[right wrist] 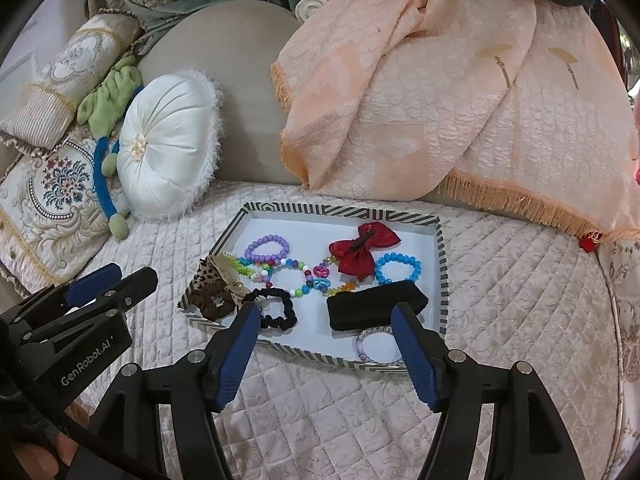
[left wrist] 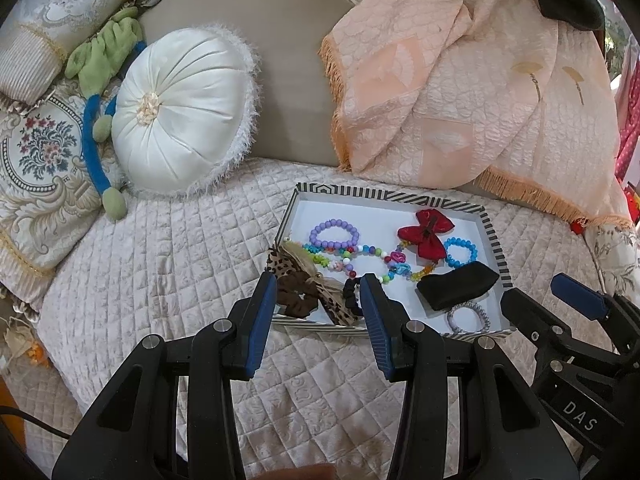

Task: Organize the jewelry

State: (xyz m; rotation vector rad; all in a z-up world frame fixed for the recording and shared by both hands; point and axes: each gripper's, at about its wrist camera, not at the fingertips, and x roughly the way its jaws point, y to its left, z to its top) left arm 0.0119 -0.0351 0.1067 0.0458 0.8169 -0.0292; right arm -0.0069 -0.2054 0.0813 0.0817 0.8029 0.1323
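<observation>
In the left wrist view, a quilted bed cover (left wrist: 160, 272) fills the middle and lower frame, with a round white cushion (left wrist: 180, 112) at the upper left, an embroidered floral pillow (left wrist: 40, 148) at the far left edge, and a green and blue plush toy (left wrist: 100, 92) lying between them. A peach fringed throw (left wrist: 460, 92) drapes across the upper right, its fringe hanging just behind the striped tray (left wrist: 494, 236) at centre right. The left gripper (left wrist: 318, 292) hangs over the tray's near left corner with its fingers spread wide and nothing between them, partly hiding a brown scrunchie (left wrist: 294, 294), a leopard-print hair tie (left wrist: 280, 264) and a black scrunchie (left wrist: 351, 292). Further inside the tray lie a purple bead bracelet (left wrist: 334, 234), a multicoloured bead necklace (left wrist: 360, 256), a red bow (left wrist: 426, 234), a blue bead bracelet (left wrist: 460, 252), a black headband (left wrist: 458, 284) and a clear spiral hair tie (left wrist: 468, 316). The right gripper (left wrist: 548, 292) enters at the lower right edge, beside the tray; whether it is spread cannot be told from here. In the right wrist view, the same throw (right wrist: 440, 100) covers the upper right and the cushion (right wrist: 168, 152) sits at the left. The right gripper (right wrist: 324, 316) is spread wide and empty over the tray's (right wrist: 442, 264) near edge, one finger overlapping the spiral hair tie (right wrist: 374, 346) and the headband (right wrist: 372, 304). The black scrunchie (right wrist: 276, 308) lies just right of the other finger. The left gripper (right wrist: 116, 276) shows at the lower left, off the tray.
</observation>
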